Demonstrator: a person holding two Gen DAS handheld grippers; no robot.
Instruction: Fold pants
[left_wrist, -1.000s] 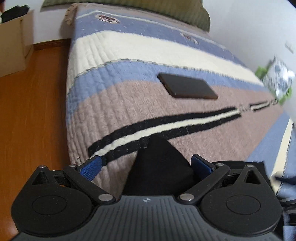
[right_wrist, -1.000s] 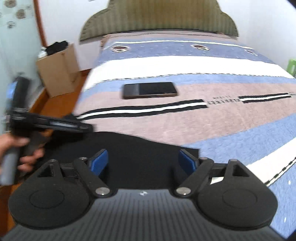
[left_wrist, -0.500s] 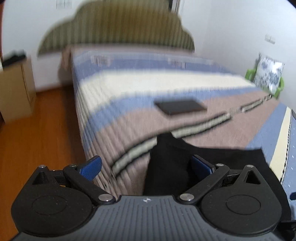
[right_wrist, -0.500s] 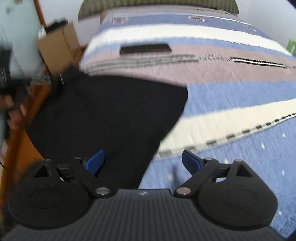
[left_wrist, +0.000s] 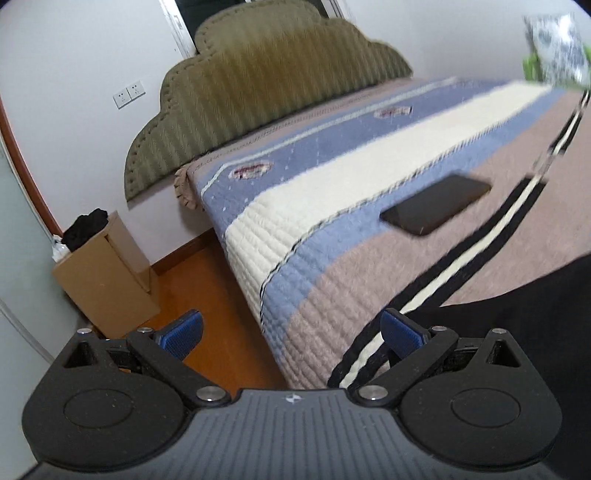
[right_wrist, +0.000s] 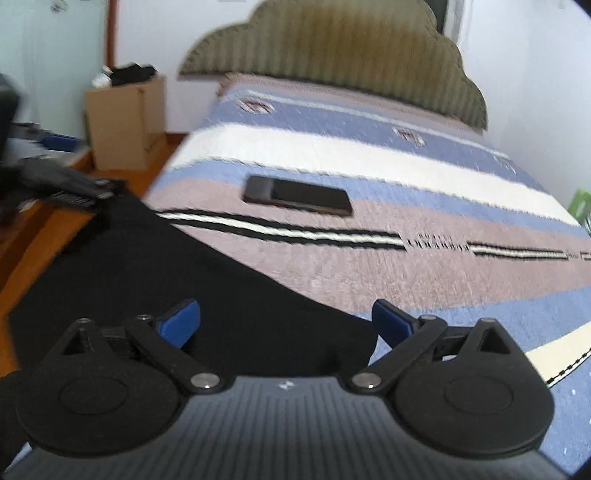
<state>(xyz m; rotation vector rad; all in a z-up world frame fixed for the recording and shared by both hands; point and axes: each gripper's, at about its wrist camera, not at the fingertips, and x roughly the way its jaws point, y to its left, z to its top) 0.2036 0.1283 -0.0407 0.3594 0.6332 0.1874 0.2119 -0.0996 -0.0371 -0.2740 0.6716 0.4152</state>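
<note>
Black pants (right_wrist: 155, 295) lie flat at the bed's (right_wrist: 369, 155) near-left edge, folds left. My right gripper (right_wrist: 286, 321) just opened, left gripper (left_wrist: 291, 332) spread, both empty.

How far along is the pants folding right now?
Done: the black pants lie on the bedspread, their shape compact, possibly folded. In hand: nothing; the right gripper, jaws just opening, and left gripper are open. Left: any final fold or tidying.
</note>
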